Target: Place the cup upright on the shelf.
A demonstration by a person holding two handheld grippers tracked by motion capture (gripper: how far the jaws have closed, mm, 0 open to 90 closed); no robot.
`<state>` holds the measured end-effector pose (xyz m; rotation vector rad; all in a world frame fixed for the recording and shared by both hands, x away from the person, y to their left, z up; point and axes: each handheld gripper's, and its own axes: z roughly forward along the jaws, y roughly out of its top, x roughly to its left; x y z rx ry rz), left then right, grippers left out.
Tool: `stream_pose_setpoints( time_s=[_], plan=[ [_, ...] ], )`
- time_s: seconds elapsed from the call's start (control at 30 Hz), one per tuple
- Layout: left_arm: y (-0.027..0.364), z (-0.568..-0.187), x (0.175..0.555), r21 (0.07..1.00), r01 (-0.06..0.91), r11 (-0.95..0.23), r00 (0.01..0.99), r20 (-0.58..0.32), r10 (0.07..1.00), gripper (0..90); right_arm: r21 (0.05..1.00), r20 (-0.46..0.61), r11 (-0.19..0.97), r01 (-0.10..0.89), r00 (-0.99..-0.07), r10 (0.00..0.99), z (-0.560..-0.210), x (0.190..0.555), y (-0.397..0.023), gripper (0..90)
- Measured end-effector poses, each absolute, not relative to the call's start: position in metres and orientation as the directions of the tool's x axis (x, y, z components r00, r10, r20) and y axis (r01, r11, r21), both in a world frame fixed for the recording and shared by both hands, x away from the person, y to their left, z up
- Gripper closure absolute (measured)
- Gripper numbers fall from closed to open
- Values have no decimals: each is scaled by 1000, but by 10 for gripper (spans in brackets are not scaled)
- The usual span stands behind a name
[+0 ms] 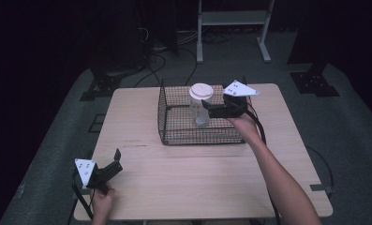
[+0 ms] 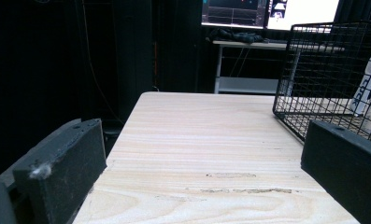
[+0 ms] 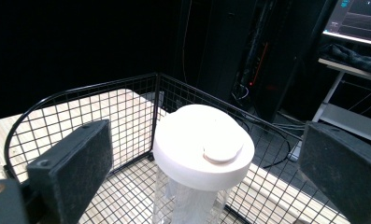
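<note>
A black wire basket [image 1: 174,123] is set on the far half of the wooden table [image 1: 197,178], open at the top, and is taken as the landmark. Inside the basket, toward its far right part, a clear jar [image 1: 201,107] with a white lid [image 1: 201,92] is seen standing upright on the mesh floor. The right gripper [image 1: 211,109] is held over the basket's right side, just right of the jar, level with the jar's upper body. In the right gripper view the 2 black jaws are seen spread wide, 1 on each side of the lid [image 3: 203,147], neither touching it; nothing is gripped. A small raised disc is visible on top of the lid in that view, and the jar's clear wall [image 3: 190,205] is seen below it against the basket mesh [image 3: 103,116]. The right hand [image 1: 243,123] is seen at the basket's right front corner, with the grey plate of the gripper above the basket's far right rim. The left gripper [image 1: 116,158] is held low over the table, well apart from the basket, toward its near left, close to the table's near left corner. Its 2 jaws are seen wide open in the left gripper view, with bare tabletop [image 2: 211,140] between them and nothing held. In that view the basket [image 2: 323,74] is seen ahead, with a monitor [image 2: 272,11] behind it.
</note>
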<state>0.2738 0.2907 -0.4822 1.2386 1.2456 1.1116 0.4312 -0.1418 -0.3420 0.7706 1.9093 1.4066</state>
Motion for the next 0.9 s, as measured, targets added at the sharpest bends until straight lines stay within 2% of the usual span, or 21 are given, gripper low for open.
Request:
stream_pose_setpoints(
  time_s=[0.9],
  plan=[
    [290, -482, 274, 997, 65, 43, 40, -46, 998, 0, 955, -170, 287, 79, -647, 743, -353, 404, -152, 25]
  ],
)
